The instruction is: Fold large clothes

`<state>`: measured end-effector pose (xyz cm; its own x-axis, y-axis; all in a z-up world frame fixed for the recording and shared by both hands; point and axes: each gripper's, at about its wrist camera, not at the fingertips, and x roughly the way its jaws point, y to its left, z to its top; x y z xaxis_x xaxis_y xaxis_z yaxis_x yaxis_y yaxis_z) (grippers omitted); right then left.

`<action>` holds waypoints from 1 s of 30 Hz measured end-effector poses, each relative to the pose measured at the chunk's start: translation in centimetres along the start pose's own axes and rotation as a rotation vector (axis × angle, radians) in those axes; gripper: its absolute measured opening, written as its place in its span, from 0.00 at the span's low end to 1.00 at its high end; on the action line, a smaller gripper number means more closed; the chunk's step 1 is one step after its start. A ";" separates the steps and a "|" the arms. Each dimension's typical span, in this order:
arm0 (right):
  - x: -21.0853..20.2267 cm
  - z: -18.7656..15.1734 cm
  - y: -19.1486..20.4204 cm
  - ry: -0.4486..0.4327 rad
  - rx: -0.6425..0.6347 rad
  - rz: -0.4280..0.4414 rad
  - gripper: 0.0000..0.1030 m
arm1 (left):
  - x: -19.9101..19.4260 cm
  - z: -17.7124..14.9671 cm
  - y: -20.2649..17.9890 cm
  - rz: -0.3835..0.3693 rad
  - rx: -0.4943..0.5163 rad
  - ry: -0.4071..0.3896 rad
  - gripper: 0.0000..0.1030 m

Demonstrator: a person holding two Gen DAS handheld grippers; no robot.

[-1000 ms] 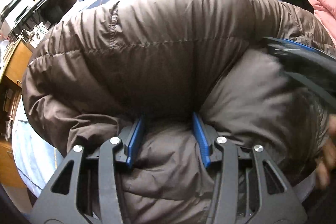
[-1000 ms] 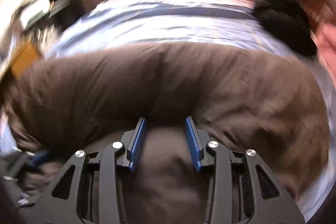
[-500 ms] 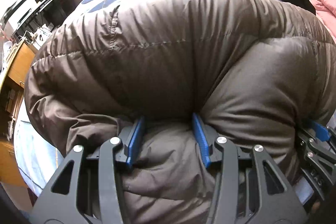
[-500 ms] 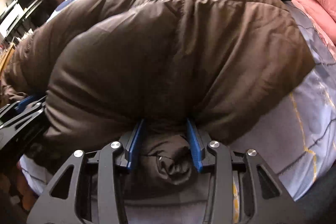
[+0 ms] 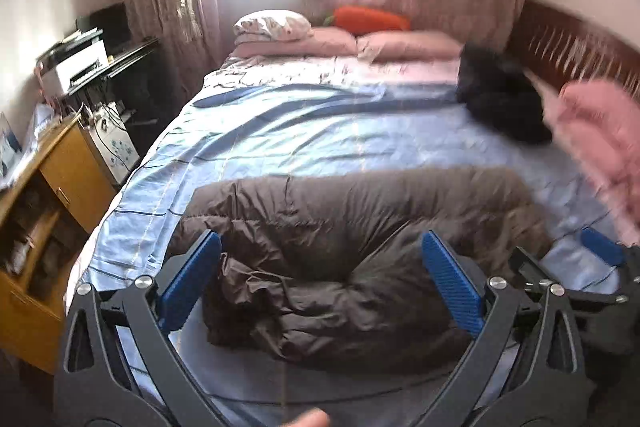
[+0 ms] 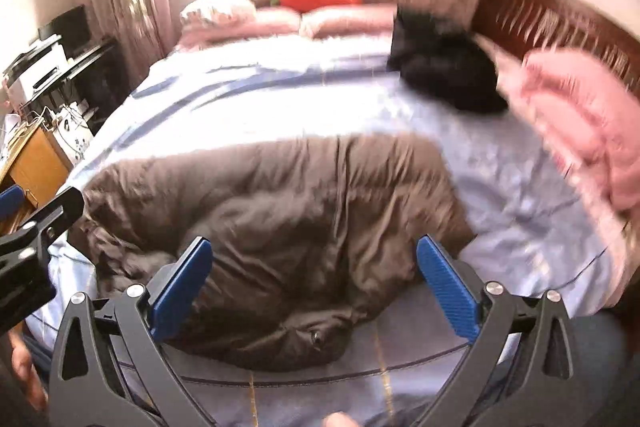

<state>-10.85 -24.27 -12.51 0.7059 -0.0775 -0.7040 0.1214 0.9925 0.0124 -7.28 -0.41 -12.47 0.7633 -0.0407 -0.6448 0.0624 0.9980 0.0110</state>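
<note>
Left wrist view: the brown padded jacket (image 5: 352, 259) lies folded into a thick bundle near the foot of the bed, on the pale blue sheet (image 5: 304, 143). The left gripper (image 5: 320, 283) hangs above it with its jaws spread wide; they have just been opening, and nothing is between the blue pads (image 5: 450, 281), which stand clear of the fabric. The right gripper (image 5: 600, 259) shows at the right edge, partly cut off, beside the bundle's right end.

Right wrist view: the same jacket (image 6: 280, 219) sits below the right gripper (image 6: 316, 283), whose jaws are likewise spread, freshly opened, with no cloth between them. The picture is blurred. The left gripper (image 6: 32, 251) enters at the left edge.

Further up the bed lie a black garment (image 5: 500, 99) and a pink one (image 5: 600, 143) to the right, well apart from the jacket. Pink pillows (image 5: 404, 45) and an orange cushion (image 5: 372, 18) sit at the far end beneath the window. A wooden cabinet (image 5: 44, 223) stands at the left of the bed.
</note>
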 end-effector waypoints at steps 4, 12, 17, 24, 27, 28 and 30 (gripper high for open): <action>-3.4 1.7 0.2 -0.033 -0.032 -0.048 0.99 | -4.6 1.2 0.2 -0.016 -0.028 -0.072 0.98; -6.4 1.0 1.5 -0.008 -0.062 -0.008 0.99 | -10.5 2.9 -0.4 -0.010 -0.007 -0.179 0.98; -8.3 1.1 1.7 -0.039 -0.059 -0.002 0.99 | -11.6 2.8 -0.4 -0.012 -0.017 -0.184 0.98; -9.5 0.8 2.2 -0.053 -0.067 0.004 0.99 | -12.1 2.5 -1.2 -0.011 -0.012 -0.186 0.98; -9.8 0.7 2.5 -0.059 -0.069 0.005 0.99 | -12.1 2.4 -1.3 -0.015 -0.010 -0.186 0.98; -9.9 0.7 2.5 -0.059 -0.070 0.006 0.99 | -12.1 2.4 -1.4 -0.016 -0.010 -0.186 0.98; -10.0 0.7 2.7 -0.061 -0.071 0.006 0.99 | -12.2 2.4 -1.6 -0.015 -0.011 -0.187 0.98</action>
<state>-17.10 -20.91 -4.96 0.7477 -0.0755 -0.6597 0.0693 0.9970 -0.0355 -15.15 -1.60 -2.82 0.8687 -0.0628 -0.4913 0.0684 0.9976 -0.0067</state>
